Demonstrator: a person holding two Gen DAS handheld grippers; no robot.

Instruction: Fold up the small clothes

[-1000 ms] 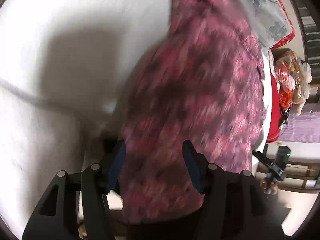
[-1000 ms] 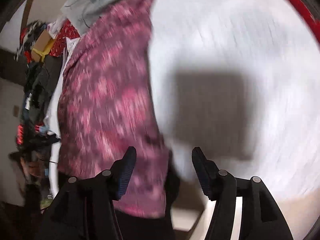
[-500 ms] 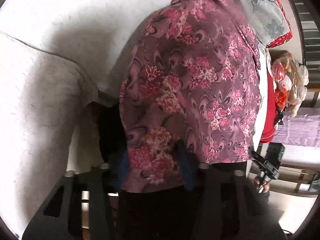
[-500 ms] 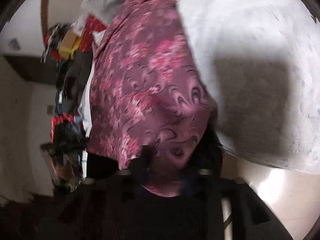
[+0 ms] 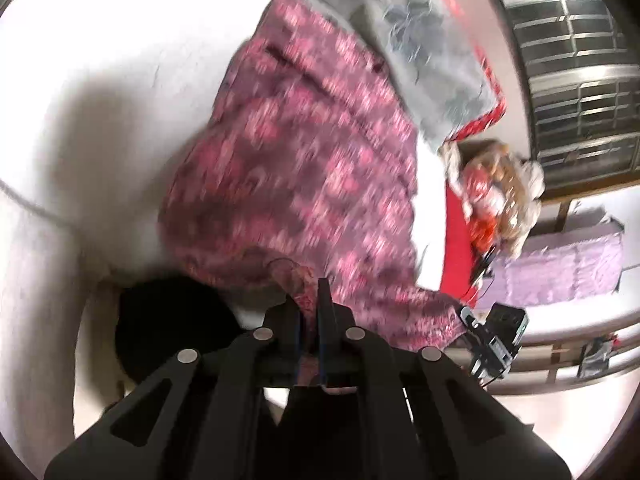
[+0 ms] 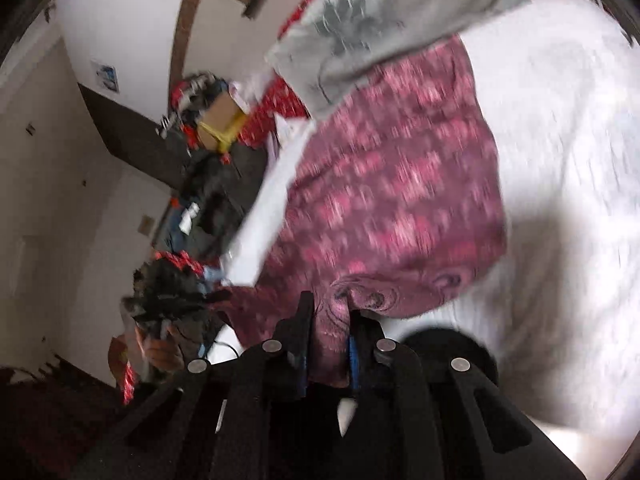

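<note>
A maroon garment with a pink flower print (image 5: 304, 152) lies spread on a white sheet (image 5: 100, 60). Its near hem is lifted off the sheet at two spots. My left gripper (image 5: 308, 292) is shut on a pinched fold of the hem. In the right wrist view the same garment (image 6: 392, 200) runs up from my right gripper (image 6: 328, 308). Those jaws are closing, with a thick bunch of hem pressed between the blue pads. The cloth looks blurred in both views.
A grey flowered cloth with red trim (image 5: 420, 40) overlaps the garment's far end (image 6: 360, 20). The white sheet (image 6: 560, 160) stretches to one side. Piled clutter (image 6: 208, 120) and a bag of toys (image 5: 496, 192) sit beyond the bed's edge. A black rounded shape (image 5: 172, 320) lies below the near edge.
Both grippers went from open around the hem to closed on it. Both have since risen, lifting the near edge of the garment off the sheet.
</note>
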